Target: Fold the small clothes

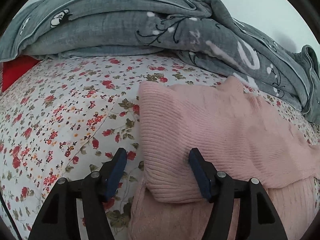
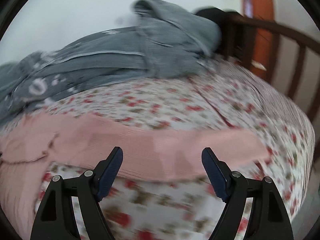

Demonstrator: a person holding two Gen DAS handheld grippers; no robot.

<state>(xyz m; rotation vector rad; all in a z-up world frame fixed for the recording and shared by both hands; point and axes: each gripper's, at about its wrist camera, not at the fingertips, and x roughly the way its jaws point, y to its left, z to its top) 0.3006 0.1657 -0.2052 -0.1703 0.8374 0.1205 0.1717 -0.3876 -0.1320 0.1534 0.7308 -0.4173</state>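
Note:
A pink ribbed knit garment point(image 1: 216, 124) lies on the floral bedsheet point(image 1: 60, 110), with one part folded over onto itself. My left gripper point(image 1: 158, 156) is open and empty, its jaws straddling the garment's left folded edge near its lower corner. In the right wrist view, which is motion-blurred, a long pink strip of the garment point(image 2: 160, 144) lies across the sheet point(image 2: 160, 200). My right gripper point(image 2: 162, 156) is open and empty just above that strip.
A rumpled grey quilt point(image 1: 124, 24) is heaped along the far side of the bed and also shows in the right wrist view point(image 2: 120, 60). A red item point(image 1: 12, 74) peeks out at far left. A dark wooden bed rail point(image 2: 280, 40) stands at right.

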